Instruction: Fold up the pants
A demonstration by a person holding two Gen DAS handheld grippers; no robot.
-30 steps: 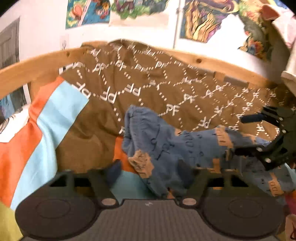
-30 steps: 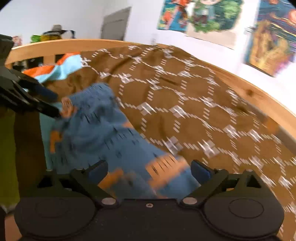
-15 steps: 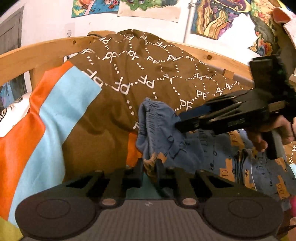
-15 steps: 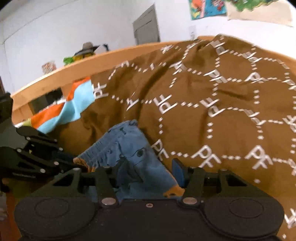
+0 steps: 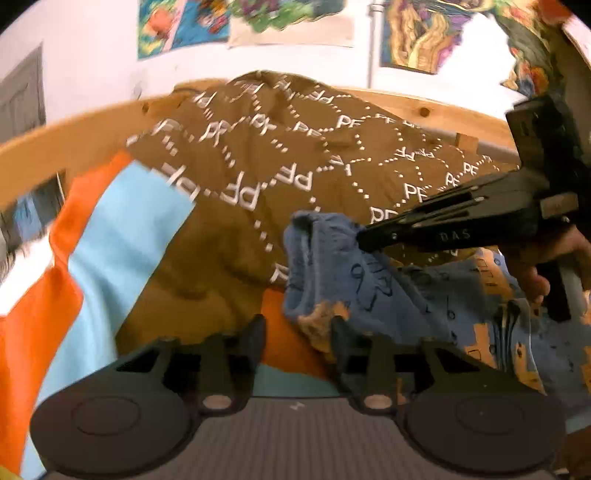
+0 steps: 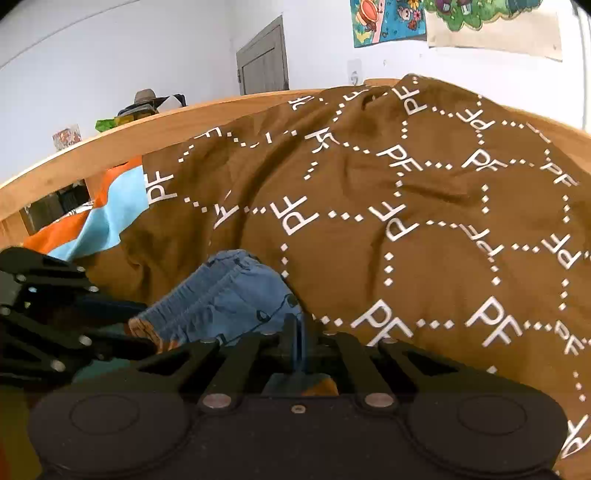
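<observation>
Blue pants (image 5: 399, 295) with orange patches lie on a brown "PF" blanket (image 5: 295, 155); their bunched waistband shows in the right wrist view (image 6: 225, 295). My left gripper (image 5: 297, 328) is open, and the waistband's orange-trimmed edge lies by its right finger. My right gripper (image 6: 295, 332) is shut on the waistband's far end; in the left wrist view it (image 5: 362, 240) comes in from the right and pinches the cloth.
A wooden bed rail (image 6: 110, 144) curves behind the blanket. An orange and light-blue sheet (image 5: 92, 258) lies at the left. Posters (image 5: 417, 33) hang on the white wall, and a grey door (image 6: 264, 62) stands beyond.
My left gripper, shut on the waistband edge half a second ago, has opened. My right gripper has closed on the far end of the waistband.
</observation>
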